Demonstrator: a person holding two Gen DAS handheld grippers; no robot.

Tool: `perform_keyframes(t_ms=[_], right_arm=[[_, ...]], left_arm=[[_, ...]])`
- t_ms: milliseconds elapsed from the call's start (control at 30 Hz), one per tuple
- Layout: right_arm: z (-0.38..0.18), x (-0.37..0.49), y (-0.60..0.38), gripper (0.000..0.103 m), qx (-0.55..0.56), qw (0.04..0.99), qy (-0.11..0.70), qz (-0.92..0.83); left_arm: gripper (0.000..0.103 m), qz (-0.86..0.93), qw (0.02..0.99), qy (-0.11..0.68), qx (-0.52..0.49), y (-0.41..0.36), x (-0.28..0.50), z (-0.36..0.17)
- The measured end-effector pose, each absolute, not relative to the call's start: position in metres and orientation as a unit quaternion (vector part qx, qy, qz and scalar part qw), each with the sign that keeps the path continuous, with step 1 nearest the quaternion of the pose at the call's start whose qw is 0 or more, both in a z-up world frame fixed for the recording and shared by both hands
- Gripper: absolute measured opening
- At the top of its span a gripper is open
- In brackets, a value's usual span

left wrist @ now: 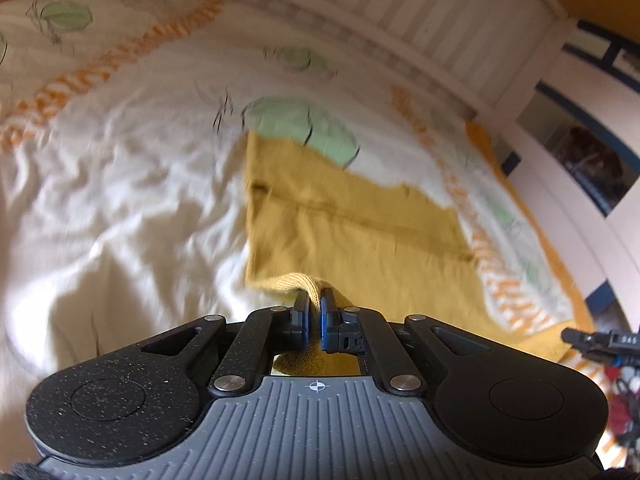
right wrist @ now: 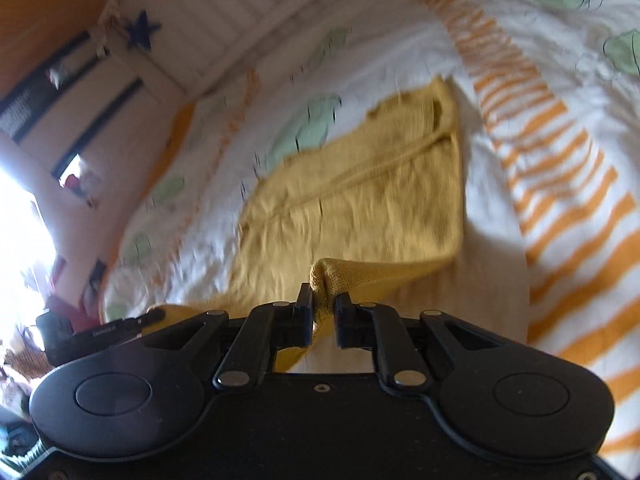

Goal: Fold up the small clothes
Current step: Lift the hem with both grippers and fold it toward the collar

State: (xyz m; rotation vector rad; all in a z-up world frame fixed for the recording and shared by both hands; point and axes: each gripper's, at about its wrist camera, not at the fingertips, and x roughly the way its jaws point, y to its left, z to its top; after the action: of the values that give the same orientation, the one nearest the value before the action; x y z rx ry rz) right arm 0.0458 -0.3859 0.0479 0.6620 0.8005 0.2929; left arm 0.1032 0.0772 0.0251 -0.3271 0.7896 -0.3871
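You have both tools clamped on the near hem of the yellow knit garment (left wrist: 352,220): the left gripper (left wrist: 315,312) pinches 1 corner and the right gripper (right wrist: 323,312) pinches the other, each with a bunch of fabric squeezed between its pads. The rest of the garment lies spread on the white bedcover (left wrist: 120,184) with green and orange print, near the slatted headboard (left wrist: 400,0). No fold across its length shows yet, so judging by this you are only starting; carrying the hem over and any further folds remain.
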Motion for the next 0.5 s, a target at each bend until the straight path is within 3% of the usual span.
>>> perform_keyframes(t_ms=[500], right_arm=[[0.053, 0.145, -0.423, 0.016, 0.344, 0.891, 0.278, 0.105]], left_arm=[[0.004, -0.167, 0.911, 0.323, -0.195, 0.065, 0.211, 0.043]])
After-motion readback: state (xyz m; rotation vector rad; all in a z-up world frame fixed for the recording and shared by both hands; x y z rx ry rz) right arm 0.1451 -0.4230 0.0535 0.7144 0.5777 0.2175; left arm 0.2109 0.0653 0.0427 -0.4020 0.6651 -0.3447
